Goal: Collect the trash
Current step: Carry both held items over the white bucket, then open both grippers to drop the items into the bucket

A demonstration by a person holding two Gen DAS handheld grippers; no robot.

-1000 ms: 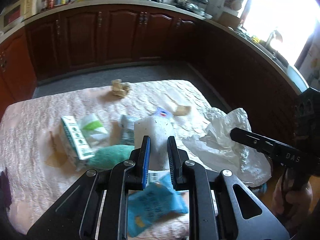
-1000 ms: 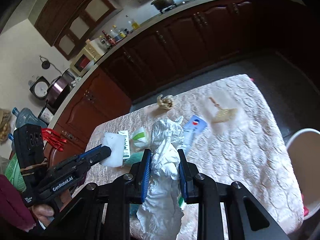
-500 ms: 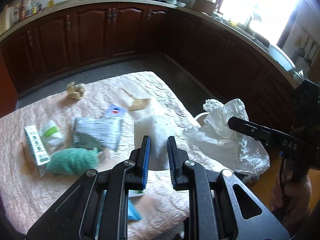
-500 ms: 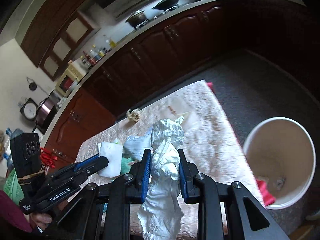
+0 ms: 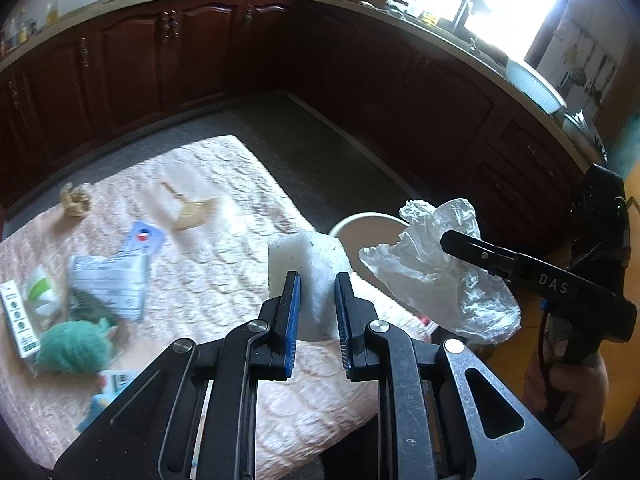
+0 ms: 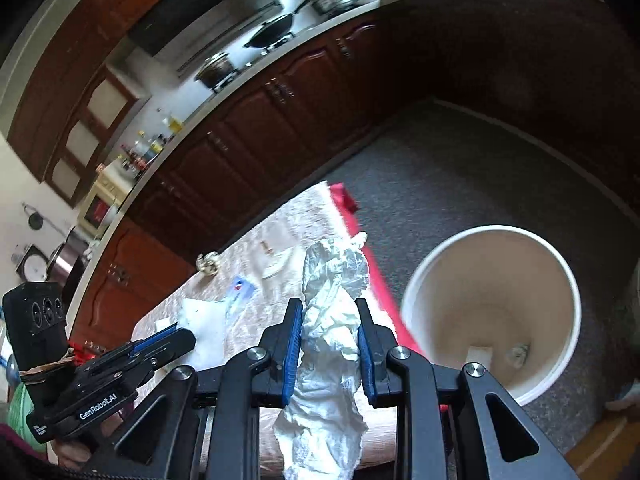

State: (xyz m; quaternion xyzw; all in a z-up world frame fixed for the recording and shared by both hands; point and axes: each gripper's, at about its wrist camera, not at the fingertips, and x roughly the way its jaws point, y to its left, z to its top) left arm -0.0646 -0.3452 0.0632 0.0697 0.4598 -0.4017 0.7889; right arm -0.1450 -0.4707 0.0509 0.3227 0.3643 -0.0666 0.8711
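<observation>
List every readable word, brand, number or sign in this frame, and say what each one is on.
"DAS": on the right gripper body, seen from the left wrist.
"GenRobot.AI": on the left gripper body, seen from the right wrist.
Smaller print under it: too small to read.
Carton, printed packet, blue-and-red label on the table: blurred, unreadable.

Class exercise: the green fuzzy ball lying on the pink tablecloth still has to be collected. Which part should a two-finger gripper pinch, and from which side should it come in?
Grip the green fuzzy ball across its round middle, coming down from above. It lies low on the tablecloth, with a white box and a printed packet crowding its sides, so only the top looks open. It looks soft, so the fingers should probably close well in.
</observation>
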